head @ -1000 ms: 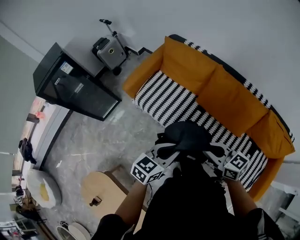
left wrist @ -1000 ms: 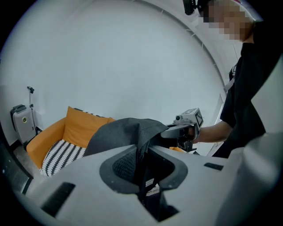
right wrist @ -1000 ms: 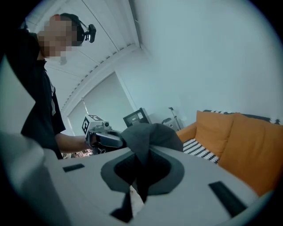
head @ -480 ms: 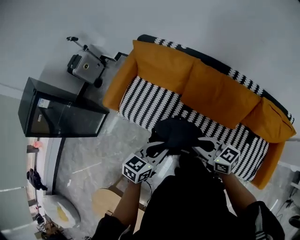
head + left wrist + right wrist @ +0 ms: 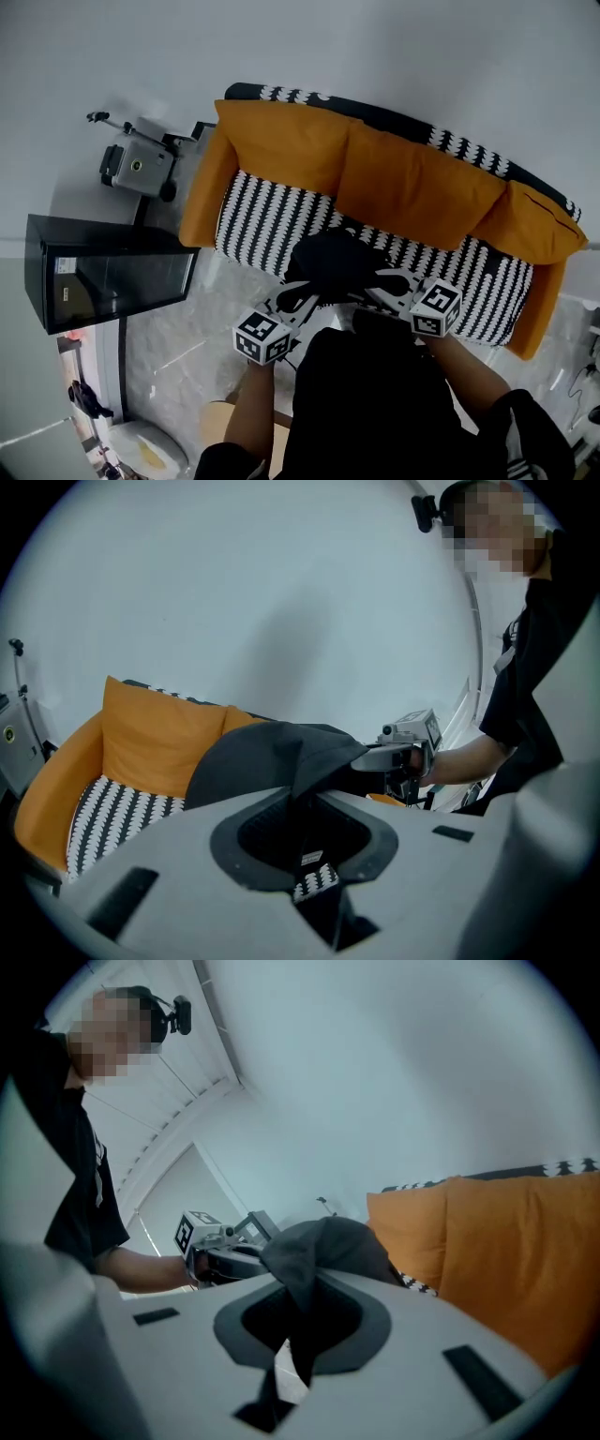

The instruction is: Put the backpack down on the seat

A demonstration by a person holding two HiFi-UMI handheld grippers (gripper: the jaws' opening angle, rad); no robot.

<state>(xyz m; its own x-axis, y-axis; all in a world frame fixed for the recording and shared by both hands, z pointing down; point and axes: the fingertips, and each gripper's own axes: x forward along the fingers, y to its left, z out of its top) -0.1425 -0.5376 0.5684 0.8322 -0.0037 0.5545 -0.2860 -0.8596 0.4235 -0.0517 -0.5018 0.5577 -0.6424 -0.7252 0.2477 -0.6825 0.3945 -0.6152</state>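
While I am holding the black backpack up between my two grippers, it is hanging over the front part of the sofa's striped seat; I cannot tell whether its underside is touching the cushion yet. The jaws of my left gripper are clamped on a fold of its dark fabric; the jaws of my right gripper are pinching almost together on a thinner fold at the opposite side.

I am judging the grips to be the weak point; both are biting only loose cloth, so the weight may be dragging the fabric out of the jaws, the thin right-hand fold first, and the bag would then be swinging down on one side.

Placement is worrying me too; the bag is sitting near the seat's front edge rather than back toward the orange cushions, so letting go here could be sending the soft body slumping forward onto the grey floor.

The bag is also hiding the seat beneath it from my head view, so I am guessing at the remaining drop; opening one side ahead of the other, or snagging cloth in the jaws while opening, could be tipping it over.
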